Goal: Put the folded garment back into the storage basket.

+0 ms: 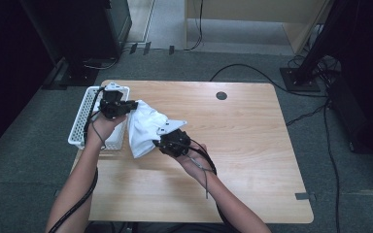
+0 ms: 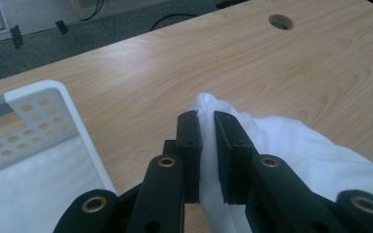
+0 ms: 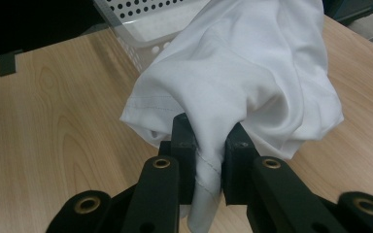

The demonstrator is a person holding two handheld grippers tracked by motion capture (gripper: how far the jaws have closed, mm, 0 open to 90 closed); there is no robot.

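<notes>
A white cloth (image 1: 143,127) hangs bunched between my two grippers above the wooden table (image 1: 243,131). My left gripper (image 1: 132,104) is shut on its upper edge beside the basket; in the left gripper view the cloth (image 2: 291,145) is pinched between the jaws of the left gripper (image 2: 206,121). My right gripper (image 1: 159,140) is shut on the lower part of the cloth; in the right gripper view the fabric (image 3: 243,73) billows above the right gripper (image 3: 209,128) and a seamed strip runs down between the jaws.
A white perforated basket (image 1: 83,115) stands at the table's left edge with white fabric (image 2: 34,184) inside it. A round cable hole (image 1: 221,95) sits at the table's far middle. Cables lie on the grey floor (image 1: 349,160) to the right.
</notes>
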